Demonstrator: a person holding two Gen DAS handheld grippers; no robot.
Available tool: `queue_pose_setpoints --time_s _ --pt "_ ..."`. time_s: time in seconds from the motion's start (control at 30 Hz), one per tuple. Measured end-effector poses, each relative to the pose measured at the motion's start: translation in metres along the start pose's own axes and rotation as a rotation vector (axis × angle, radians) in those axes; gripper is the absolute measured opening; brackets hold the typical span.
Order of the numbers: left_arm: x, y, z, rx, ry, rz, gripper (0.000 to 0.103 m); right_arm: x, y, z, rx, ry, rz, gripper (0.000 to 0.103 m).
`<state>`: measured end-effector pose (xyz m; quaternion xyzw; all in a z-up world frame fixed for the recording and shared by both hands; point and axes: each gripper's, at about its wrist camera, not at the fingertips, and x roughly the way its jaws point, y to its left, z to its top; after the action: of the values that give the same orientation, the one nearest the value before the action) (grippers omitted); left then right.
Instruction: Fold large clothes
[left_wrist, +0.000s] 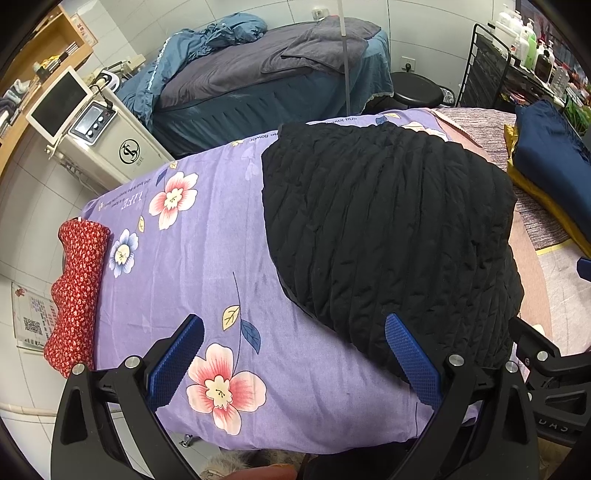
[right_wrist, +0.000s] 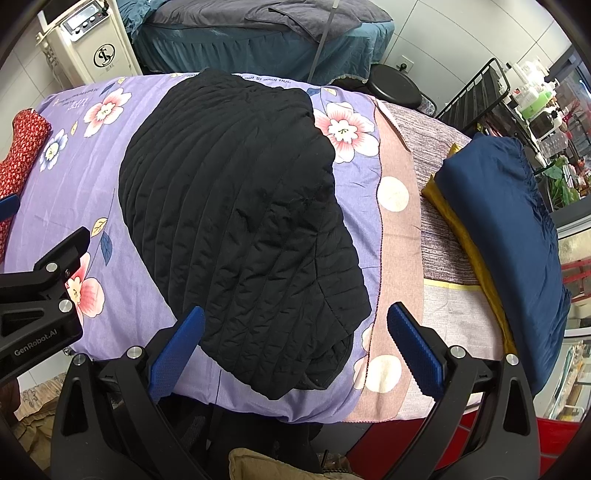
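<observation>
Both grippers' jaws gape empty above purple floral sheet (left_wrist: 207, 266) bearing folded black jacket (right_wrist: 243, 221).

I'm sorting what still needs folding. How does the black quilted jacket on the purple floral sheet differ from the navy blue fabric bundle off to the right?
The black quilted jacket has stitched ribbing; the navy blue fabric bundle is smooth, with a gathered edge. The jacket lies on the purple floral sheet; the bundle sits atop a mustard-yellow cloth. The jacket lies nearer both open grippers, left and right. Both look already folded.
</observation>
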<state>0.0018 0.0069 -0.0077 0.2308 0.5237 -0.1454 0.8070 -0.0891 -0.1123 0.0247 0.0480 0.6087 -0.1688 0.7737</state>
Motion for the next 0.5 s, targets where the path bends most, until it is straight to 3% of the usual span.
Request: queue_pose_setpoints --time_s 0.5 --pt "0.0068 0.0028 0.0014 -0.004 0.015 -0.01 0.097 0.0007 0.0019 -0.0009 -0.001 0.003 -0.001 0.097"
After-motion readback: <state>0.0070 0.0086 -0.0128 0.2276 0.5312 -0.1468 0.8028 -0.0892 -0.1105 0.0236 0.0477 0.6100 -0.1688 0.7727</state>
